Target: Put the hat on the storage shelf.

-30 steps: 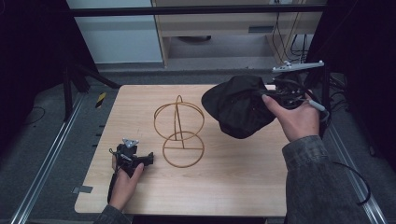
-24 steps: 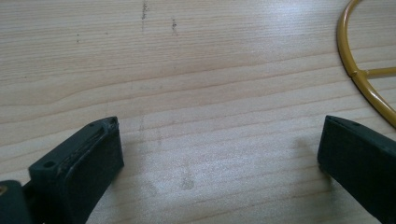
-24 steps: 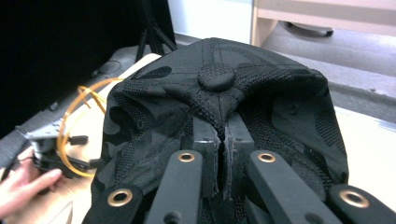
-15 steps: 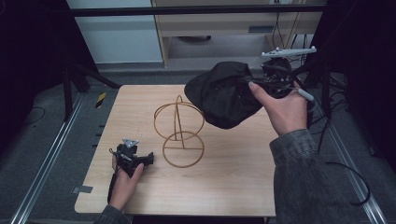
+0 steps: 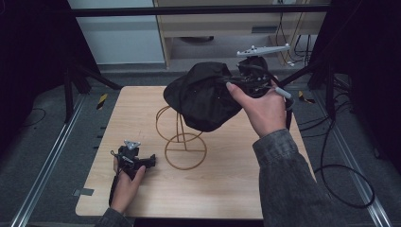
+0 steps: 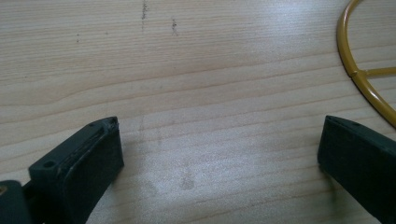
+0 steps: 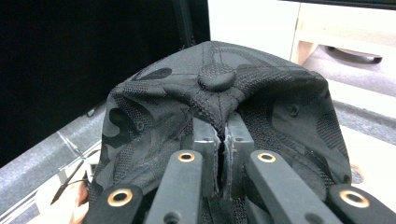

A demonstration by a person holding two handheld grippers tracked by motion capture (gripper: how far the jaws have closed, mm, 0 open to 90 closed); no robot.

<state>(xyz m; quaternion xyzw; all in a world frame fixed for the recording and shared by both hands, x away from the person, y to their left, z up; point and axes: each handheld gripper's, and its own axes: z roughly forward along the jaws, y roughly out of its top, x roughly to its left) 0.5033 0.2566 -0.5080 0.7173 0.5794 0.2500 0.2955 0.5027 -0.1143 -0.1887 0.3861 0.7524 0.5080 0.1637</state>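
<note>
From the high view: black cap point(image 5: 203, 97) held aloft by the right gripper point(image 5: 248, 78), far right of centre, just over the top ring of the gold wire stand point(image 5: 182, 137), probably to be lowered onto it as a hat rest. Left gripper point(image 5: 135, 158) parked near left on the wooden table point(image 5: 227, 189), clear of the stand. Along the left gripper view: jaws spread wide, nothing between, only bare wood and a curve of the stand's base ring. Along the right gripper view: jaws pinched tight on the crown fabric just below the top button point(image 7: 215, 77), keeping the cap hanging open.
</note>
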